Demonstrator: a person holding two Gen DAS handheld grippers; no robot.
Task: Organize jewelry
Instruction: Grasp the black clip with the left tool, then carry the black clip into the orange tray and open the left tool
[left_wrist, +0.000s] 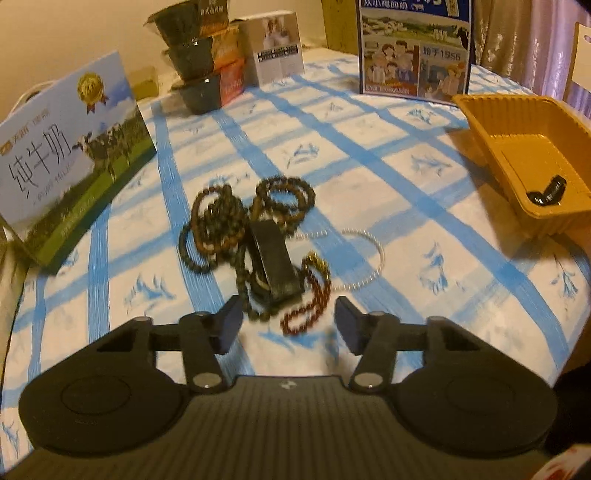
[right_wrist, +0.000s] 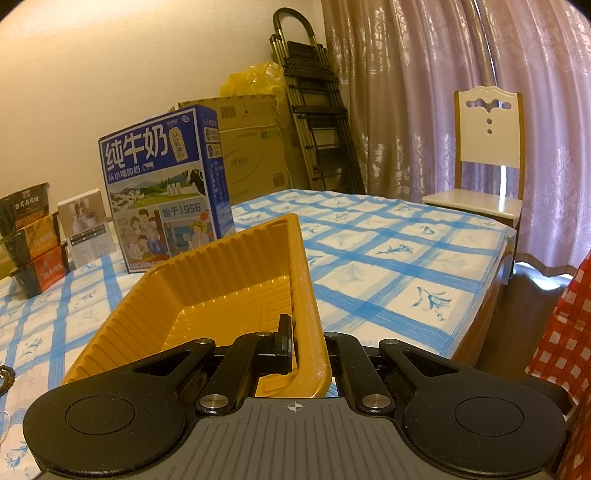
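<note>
A heap of jewelry lies mid-table in the left wrist view: dark brown bead bracelets (left_wrist: 218, 225), a black band (left_wrist: 275, 264), a reddish bead string (left_wrist: 314, 306) and a white pearl strand (left_wrist: 369, 258). My left gripper (left_wrist: 288, 325) is open and empty, just in front of the heap. An orange plastic tray (left_wrist: 524, 155) sits at the right. My right gripper (right_wrist: 308, 343) is shut on the tray's near right wall (right_wrist: 306, 280), one finger (right_wrist: 284, 339) inside; that finger shows as a dark shape (left_wrist: 548, 192) in the tray.
The table has a blue-checked white cloth (left_wrist: 369, 155). Milk cartons stand at the left (left_wrist: 70, 155) and back (right_wrist: 166, 192), with stacked noodle bowls (left_wrist: 199, 55) and a small white box (left_wrist: 277, 48). A chair (right_wrist: 487, 162) and folded ladder (right_wrist: 317, 122) stand beyond the table.
</note>
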